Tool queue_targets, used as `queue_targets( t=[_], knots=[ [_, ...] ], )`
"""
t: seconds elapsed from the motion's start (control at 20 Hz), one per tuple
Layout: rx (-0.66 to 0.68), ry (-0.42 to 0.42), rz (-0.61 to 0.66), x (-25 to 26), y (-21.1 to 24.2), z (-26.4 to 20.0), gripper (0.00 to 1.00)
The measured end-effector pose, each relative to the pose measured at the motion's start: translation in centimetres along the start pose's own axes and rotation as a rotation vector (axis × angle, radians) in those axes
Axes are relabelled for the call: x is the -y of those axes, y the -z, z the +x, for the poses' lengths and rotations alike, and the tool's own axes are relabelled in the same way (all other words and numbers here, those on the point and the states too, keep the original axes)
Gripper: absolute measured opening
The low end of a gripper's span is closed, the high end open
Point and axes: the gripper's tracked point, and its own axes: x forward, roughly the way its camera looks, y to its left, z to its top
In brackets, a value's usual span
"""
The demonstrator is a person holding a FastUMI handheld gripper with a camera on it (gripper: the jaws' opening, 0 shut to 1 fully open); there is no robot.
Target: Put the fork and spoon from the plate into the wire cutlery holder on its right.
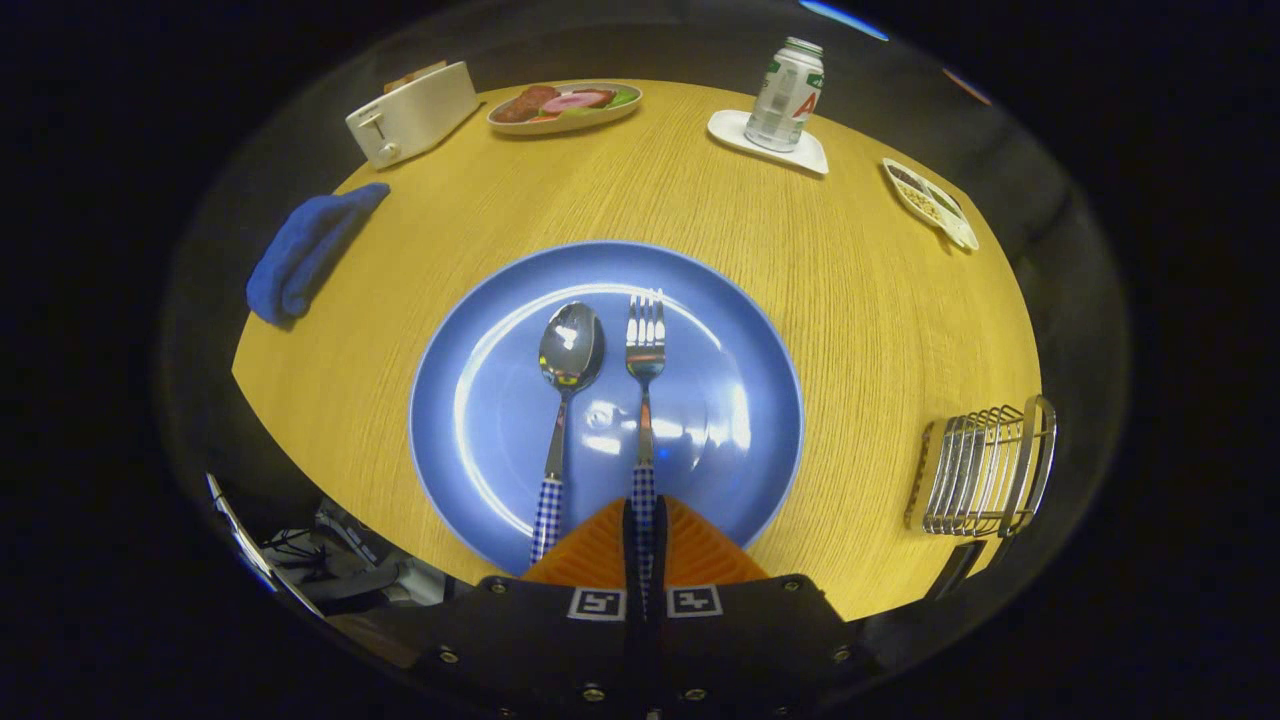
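Observation:
A blue plate [450, 400] lies on the wooden table just ahead of my fingers. On it a spoon [570, 352] and a fork [645, 340] lie side by side, heads pointing away, both with blue checked handles. The spoon is left of the fork. My gripper [645, 535] is at the plate's near rim, shut on the end of the fork's handle, which runs between the two fingers. The spoon's handle ends just left of the fingers, apart from them. The wire cutlery holder [985, 470] stands to the right of the plate, near the table's edge.
At the far side of the table stand a white toaster [410, 112], a plate of food [565, 105] and a can [787, 95] on a white coaster [815, 155]. A folded blue cloth [305, 250] lies left of the plate; a small dish [930, 203] sits at the far right.

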Motion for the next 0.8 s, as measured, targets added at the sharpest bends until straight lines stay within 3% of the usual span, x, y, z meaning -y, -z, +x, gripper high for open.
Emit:
queue_targets(
  t=[0.5, 0.65, 0.8],
  knots=[
    [-0.009, -0.066, -0.064, 2.8, -0.8, -6.1, 0.01],
    [-0.082, -0.062, -0.151, 5.7, 1.0, -9.2, 0.01],
    [-0.099, -0.075, -0.123, 8.8, 2.3, -12.4, 0.01]
  ],
)
